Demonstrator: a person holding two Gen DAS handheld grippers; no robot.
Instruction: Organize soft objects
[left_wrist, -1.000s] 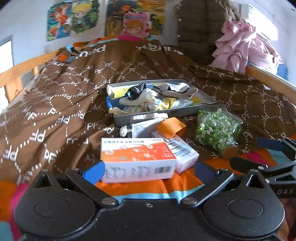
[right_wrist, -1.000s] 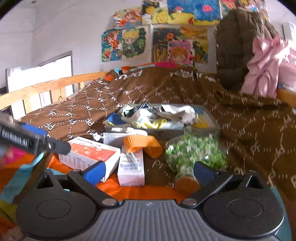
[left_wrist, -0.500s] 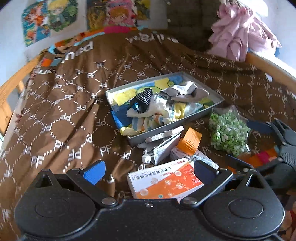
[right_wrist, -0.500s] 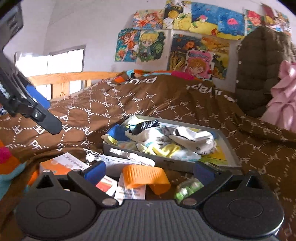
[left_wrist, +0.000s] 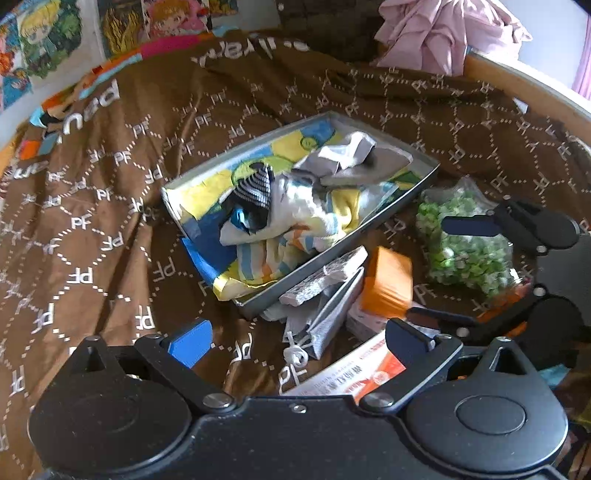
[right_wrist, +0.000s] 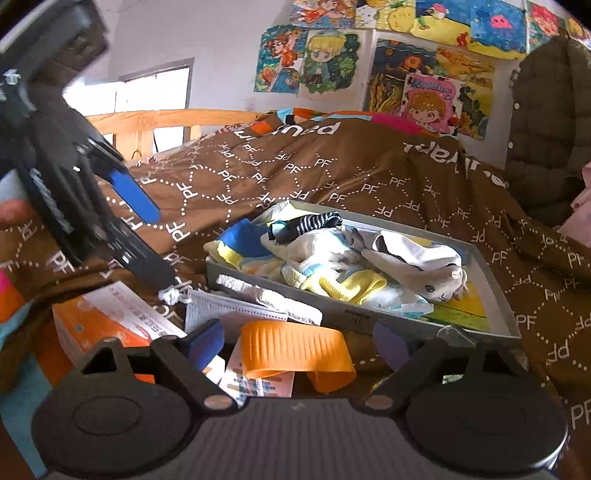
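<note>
Socks (left_wrist: 291, 210) in gray tray (left_wrist: 399, 206), beyond open left gripper (left_wrist: 295, 339)

I see a bed under a brown quilt (right_wrist: 369, 177) printed with white letters. Its wooden rail (right_wrist: 166, 120) runs along the far left, a bright window (right_wrist: 147, 92) behind it. Cartoon posters (right_wrist: 325, 61) cover the white wall (right_wrist: 207, 29) ahead. A dark padded coat (right_wrist: 546, 122) and pink clothing (left_wrist: 443, 33) hang to the right.

Socks (right_wrist: 369, 266) heaped in tray (right_wrist: 495, 291), seemingly.
</note>
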